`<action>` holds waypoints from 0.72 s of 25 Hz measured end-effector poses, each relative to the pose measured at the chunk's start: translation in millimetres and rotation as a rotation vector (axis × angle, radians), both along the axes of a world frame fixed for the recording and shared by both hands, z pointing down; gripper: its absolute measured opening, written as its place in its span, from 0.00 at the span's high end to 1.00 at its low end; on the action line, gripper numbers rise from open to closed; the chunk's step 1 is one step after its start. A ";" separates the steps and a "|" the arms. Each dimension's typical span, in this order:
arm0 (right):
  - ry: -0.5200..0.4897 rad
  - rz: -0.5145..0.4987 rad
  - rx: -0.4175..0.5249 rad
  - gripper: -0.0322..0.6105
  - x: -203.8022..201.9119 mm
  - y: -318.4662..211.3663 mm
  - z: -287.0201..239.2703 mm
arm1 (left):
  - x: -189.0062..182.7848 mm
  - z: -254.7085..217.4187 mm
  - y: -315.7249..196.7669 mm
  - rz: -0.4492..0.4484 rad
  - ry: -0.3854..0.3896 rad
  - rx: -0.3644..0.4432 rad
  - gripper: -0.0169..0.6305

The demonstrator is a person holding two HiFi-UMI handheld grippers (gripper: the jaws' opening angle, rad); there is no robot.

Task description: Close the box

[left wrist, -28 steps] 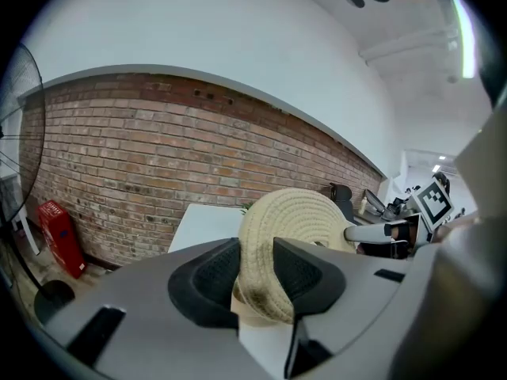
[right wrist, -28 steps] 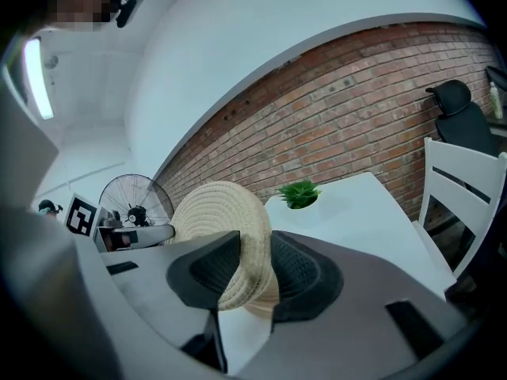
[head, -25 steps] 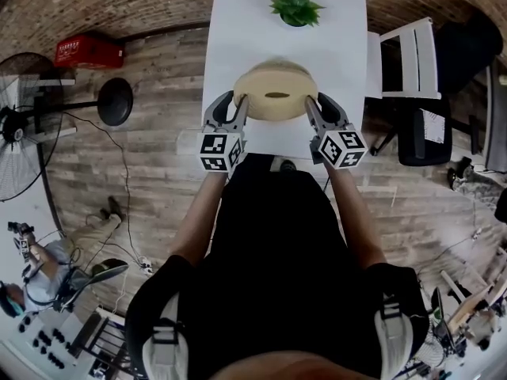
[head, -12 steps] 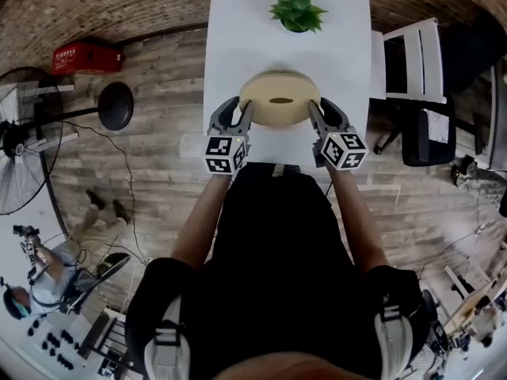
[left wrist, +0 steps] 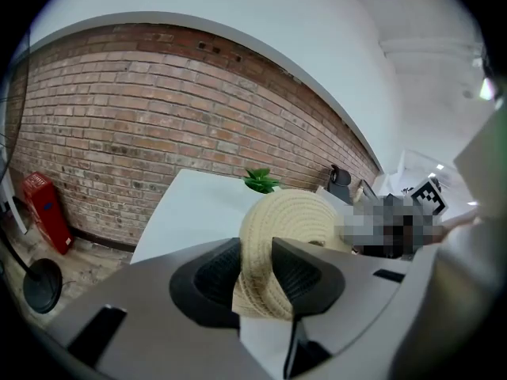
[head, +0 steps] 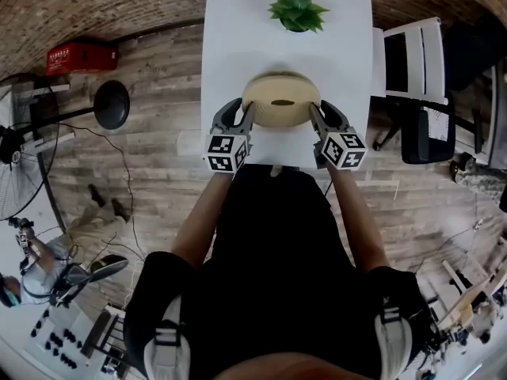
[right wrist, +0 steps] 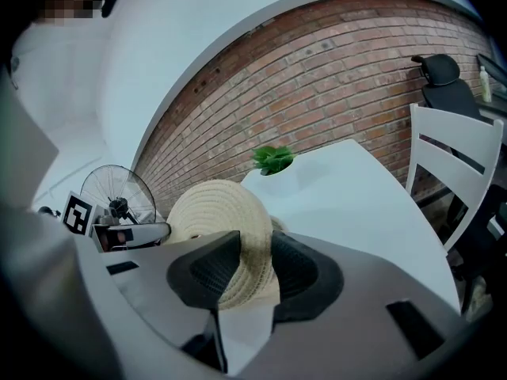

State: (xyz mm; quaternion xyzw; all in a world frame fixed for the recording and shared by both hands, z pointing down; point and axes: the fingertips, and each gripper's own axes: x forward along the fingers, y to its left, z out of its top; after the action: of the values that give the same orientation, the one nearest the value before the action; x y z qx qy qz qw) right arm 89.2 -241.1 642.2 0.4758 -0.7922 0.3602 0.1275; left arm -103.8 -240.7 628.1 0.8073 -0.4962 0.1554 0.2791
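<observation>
My left gripper [head: 242,112] and right gripper [head: 315,112] pinch opposite rims of the woven lid [head: 281,100]. My left jaws have just been closing tighter on it.

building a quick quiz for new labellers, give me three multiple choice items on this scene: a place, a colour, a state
1. Where on the table is the potted plant? A) far end, beyond the woven straw piece B) near edge C) on the floor
2. The table top is A) black B) white C) wooden
3. The fingers of the right gripper are A) apart, empty B) out of view C) closed on the piece's rim
A: head view shows it past the piece. B: white in every view. C: its own view shows both fingers pressing the rim.
</observation>
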 end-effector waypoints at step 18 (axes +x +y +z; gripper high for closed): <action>0.053 0.026 -0.054 0.77 -0.4 -12.4 29.0 | -1.8 36.1 -14.3 0.023 0.024 -0.074 0.78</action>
State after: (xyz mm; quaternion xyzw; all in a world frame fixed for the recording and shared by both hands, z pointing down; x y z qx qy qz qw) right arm 88.8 -253.5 671.2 0.4919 -0.7723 0.3702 0.1566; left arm -105.6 -255.0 664.2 0.8039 -0.4773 0.1670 0.3130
